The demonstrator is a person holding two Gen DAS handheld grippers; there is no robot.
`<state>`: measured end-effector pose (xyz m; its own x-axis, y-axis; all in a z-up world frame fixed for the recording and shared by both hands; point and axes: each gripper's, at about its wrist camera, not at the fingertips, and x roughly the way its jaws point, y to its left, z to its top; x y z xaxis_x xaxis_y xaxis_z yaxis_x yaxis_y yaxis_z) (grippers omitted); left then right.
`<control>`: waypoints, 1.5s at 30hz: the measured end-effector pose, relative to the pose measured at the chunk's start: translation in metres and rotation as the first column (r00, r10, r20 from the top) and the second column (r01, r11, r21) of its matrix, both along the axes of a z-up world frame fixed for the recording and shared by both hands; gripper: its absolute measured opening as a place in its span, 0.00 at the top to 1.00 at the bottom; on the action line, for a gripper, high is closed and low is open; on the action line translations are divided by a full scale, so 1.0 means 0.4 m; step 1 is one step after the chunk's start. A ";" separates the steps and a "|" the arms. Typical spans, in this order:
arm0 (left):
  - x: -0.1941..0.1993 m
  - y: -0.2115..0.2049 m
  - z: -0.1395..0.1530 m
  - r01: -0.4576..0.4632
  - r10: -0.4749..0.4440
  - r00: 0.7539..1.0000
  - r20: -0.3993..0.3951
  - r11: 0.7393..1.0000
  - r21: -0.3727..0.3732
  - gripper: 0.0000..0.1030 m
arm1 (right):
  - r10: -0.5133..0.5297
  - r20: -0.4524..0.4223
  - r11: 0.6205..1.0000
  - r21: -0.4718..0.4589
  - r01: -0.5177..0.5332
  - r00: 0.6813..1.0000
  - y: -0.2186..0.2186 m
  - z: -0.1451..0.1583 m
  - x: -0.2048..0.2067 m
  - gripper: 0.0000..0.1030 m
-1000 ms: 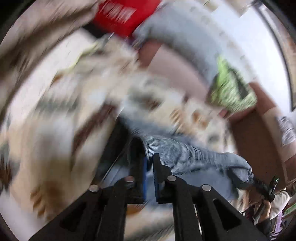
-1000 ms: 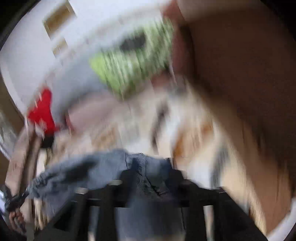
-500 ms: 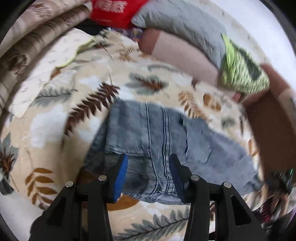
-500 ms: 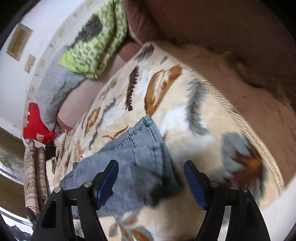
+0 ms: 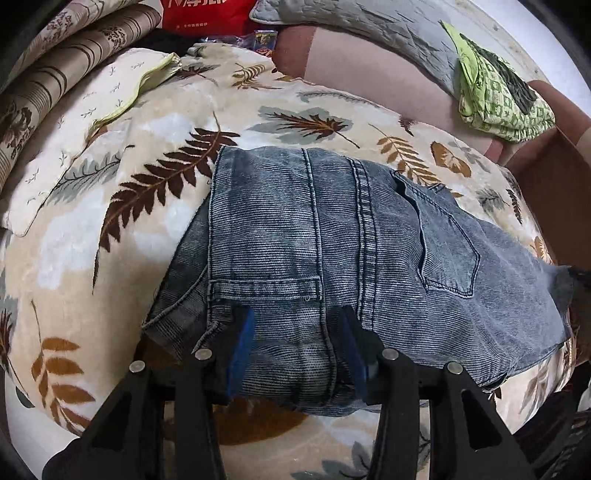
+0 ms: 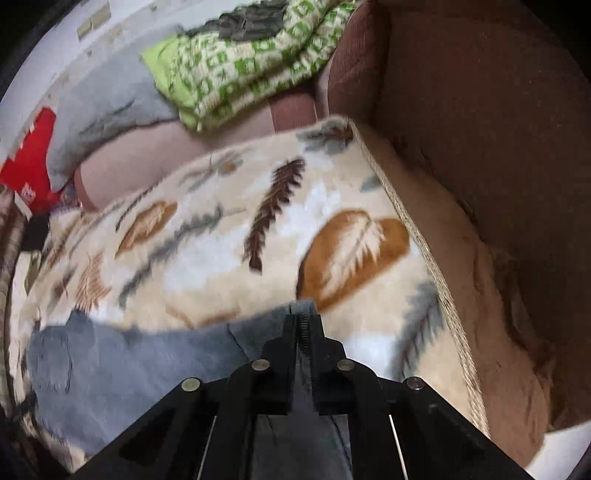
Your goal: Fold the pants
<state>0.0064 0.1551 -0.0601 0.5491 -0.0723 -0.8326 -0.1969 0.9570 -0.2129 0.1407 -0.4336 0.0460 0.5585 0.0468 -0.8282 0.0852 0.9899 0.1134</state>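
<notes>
Two grippers work one pair of jeans on a leaf-print blanket.

Left gripper (image 5: 297, 343) fingers stand partly apart, straddling the near folded edge of the jeans (image 5: 332, 240) without pinching; right gripper (image 6: 303, 325) fingers have just snapped together on a denim corner. Jeans lie folded flat mid-blanket (image 5: 110, 221), long axis running left to right in the left view, back pocket toward the right. Beyond: a cream pillow (image 5: 74, 122), grey cushion (image 5: 351, 22), green patterned cloth (image 5: 498, 99), red bag (image 5: 203, 14). Only the right view shows the blanket's edge and brown sofa arm (image 6: 480, 129).
</notes>
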 end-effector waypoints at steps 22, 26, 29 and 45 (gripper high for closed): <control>-0.168 0.105 0.025 -0.404 0.416 0.906 -0.071 0.805 -0.434 0.37 | -0.158 -0.179 0.765 0.599 0.236 0.971 -0.009 -0.179 -0.341 0.29; -0.120 0.086 0.014 -0.404 0.398 0.911 -0.107 0.811 -0.424 0.73 | -0.172 -0.185 0.755 0.606 0.250 0.968 -0.010 -0.192 -0.340 0.29; -0.106 0.084 0.027 -0.401 0.394 0.914 -0.101 0.830 -0.389 0.95 | -0.195 -0.201 0.747 0.604 0.278 0.960 -0.035 -0.198 -0.348 0.29; -0.083 0.167 -0.022 -0.406 0.409 0.911 -0.052 0.868 -0.285 0.92 | -0.283 -0.214 0.729 0.585 0.355 0.935 -0.098 -0.172 -0.374 0.29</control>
<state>-0.0267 0.2220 -0.0690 0.5893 -0.0721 -0.8047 -0.5524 0.6908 -0.4665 -0.0091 -0.4727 -0.0228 0.5462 0.3920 -0.7403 0.4300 0.6272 0.6494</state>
